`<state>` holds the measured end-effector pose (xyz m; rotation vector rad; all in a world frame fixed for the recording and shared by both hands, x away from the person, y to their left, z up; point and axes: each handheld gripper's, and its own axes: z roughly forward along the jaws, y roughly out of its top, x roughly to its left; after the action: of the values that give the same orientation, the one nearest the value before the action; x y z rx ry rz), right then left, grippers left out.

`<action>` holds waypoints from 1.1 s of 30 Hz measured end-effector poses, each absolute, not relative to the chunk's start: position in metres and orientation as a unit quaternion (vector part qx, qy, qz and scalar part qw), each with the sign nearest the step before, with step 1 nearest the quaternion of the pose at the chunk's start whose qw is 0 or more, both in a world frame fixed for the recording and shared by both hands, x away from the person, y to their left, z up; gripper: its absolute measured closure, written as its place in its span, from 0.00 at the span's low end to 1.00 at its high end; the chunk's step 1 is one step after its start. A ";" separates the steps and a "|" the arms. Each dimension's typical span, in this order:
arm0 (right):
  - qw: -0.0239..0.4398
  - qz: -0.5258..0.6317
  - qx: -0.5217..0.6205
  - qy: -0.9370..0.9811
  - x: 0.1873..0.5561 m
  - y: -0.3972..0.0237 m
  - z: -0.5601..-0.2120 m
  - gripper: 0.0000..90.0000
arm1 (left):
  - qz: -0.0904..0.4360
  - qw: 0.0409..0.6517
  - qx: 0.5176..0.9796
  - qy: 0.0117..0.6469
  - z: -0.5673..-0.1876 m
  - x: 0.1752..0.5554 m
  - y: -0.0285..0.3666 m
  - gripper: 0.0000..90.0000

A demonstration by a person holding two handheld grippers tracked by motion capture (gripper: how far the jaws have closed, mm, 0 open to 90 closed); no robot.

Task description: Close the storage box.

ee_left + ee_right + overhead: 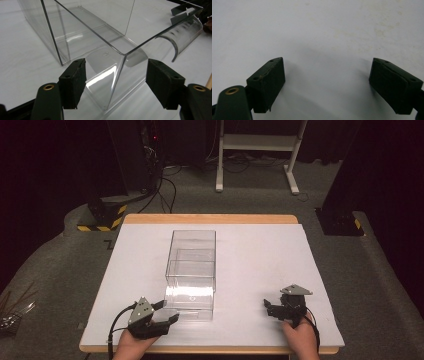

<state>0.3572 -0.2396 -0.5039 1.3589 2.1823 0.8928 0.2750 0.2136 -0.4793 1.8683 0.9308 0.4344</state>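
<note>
High view: a clear, hard-walled rectangular plastic box [190, 270] is seen at the middle of the white-covered desk [260, 260]. The left claw [167, 312] is held at the box's near left corner, jaws apart around that corner. The right claw [268, 307] is rested well apart, jaws spread over bare desk.

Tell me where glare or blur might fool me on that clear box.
High view: glare whitens the clear box at its near end. Left gripper view: bright streaks on the box's near corner, edges stay sharp. Right gripper view: soft shadows on white table.
</note>
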 end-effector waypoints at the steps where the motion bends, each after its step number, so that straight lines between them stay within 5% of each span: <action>1: 0.209 0.321 0.488 0.784 0.357 -0.240 -0.504 0.15 | 0.180 0.483 0.767 0.383 -0.479 0.275 0.213 0.37; 33: 0.208 0.321 0.489 0.784 0.357 -0.240 -0.504 0.15 | 0.206 0.478 0.758 0.393 -0.481 0.293 0.215 0.53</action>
<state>0.3572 -0.2396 -0.5039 1.3602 2.1818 0.8946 0.2930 0.2150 -0.4807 1.8501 0.9605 0.5039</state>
